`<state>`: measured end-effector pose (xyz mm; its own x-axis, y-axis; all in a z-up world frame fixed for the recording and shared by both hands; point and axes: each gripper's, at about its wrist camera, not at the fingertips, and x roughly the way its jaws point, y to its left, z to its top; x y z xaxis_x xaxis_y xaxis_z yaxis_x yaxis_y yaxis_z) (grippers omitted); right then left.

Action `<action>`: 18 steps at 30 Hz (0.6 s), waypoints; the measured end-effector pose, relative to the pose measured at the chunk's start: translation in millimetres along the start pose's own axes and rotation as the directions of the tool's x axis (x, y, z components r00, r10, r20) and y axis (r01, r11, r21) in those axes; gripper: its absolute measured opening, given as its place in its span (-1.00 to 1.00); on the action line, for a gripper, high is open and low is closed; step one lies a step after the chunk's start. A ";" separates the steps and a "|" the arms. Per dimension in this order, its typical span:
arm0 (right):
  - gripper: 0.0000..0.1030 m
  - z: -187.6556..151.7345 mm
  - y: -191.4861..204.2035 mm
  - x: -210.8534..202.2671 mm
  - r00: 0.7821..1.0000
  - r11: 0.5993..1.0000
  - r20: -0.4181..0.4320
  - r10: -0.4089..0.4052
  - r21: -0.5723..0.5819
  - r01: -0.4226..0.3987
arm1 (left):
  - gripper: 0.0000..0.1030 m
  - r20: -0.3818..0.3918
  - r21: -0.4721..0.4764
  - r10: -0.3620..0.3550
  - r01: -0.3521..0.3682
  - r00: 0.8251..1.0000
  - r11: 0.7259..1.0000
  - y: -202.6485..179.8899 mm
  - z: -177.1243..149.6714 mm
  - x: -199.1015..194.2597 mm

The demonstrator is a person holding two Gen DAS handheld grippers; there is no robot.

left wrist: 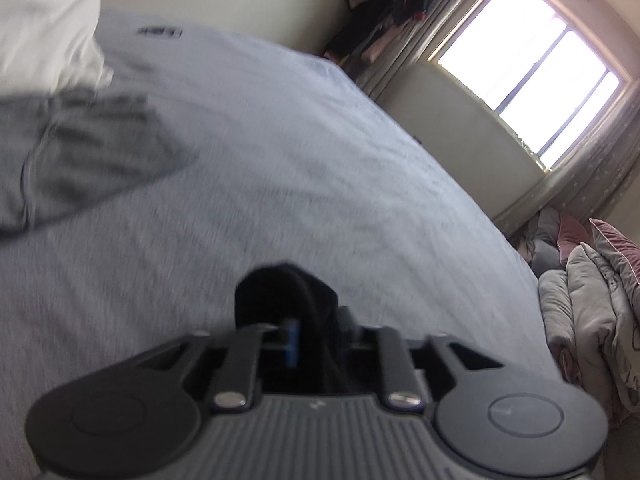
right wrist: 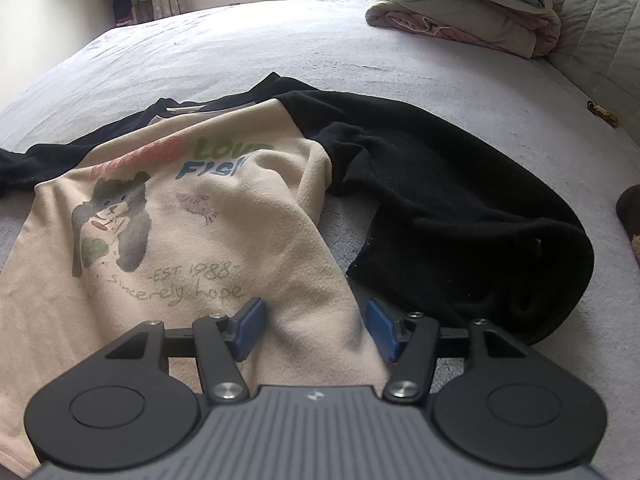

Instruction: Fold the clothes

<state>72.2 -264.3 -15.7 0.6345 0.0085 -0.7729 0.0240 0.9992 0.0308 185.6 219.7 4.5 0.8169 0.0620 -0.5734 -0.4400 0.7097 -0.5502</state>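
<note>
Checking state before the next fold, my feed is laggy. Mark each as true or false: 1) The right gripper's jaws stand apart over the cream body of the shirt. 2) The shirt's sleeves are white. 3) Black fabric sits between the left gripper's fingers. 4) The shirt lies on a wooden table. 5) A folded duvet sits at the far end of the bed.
1) True: the right gripper has its blue pads apart, with the cream printed shirt under the gap.
2) False: the near sleeve is black.
3) True: black fabric bunches between the left gripper's fingers.
4) False: it lies on a bed with a pale grey sheet.
5) True: the folded duvet sits there.
</note>
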 end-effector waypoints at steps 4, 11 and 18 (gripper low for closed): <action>0.18 2.1 -2.5 -0.6 1.000 0.999 -0.008 0.010 0.030 -0.009 | 0.24 -0.078 -0.044 0.000 -0.003 0.997 0.999 13.2 -17.0 -5.6; 0.19 -1.4 -26.2 -8.9 0.998 0.973 -0.025 0.050 0.229 -0.043 | 0.34 -0.194 -0.050 -0.071 0.062 0.979 0.997 17.4 -49.3 -36.0; 0.19 -6.2 -39.8 -35.8 0.998 0.922 -0.032 0.060 0.384 -0.043 | 0.38 -0.342 -0.061 -0.132 0.118 0.930 0.991 9.8 -80.5 -68.5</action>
<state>43.8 -304.2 6.8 0.6096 0.0698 -0.7896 0.2918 0.9064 0.3053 95.3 165.9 -10.4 0.6903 -0.2762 -0.6687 -0.3621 0.6683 -0.6499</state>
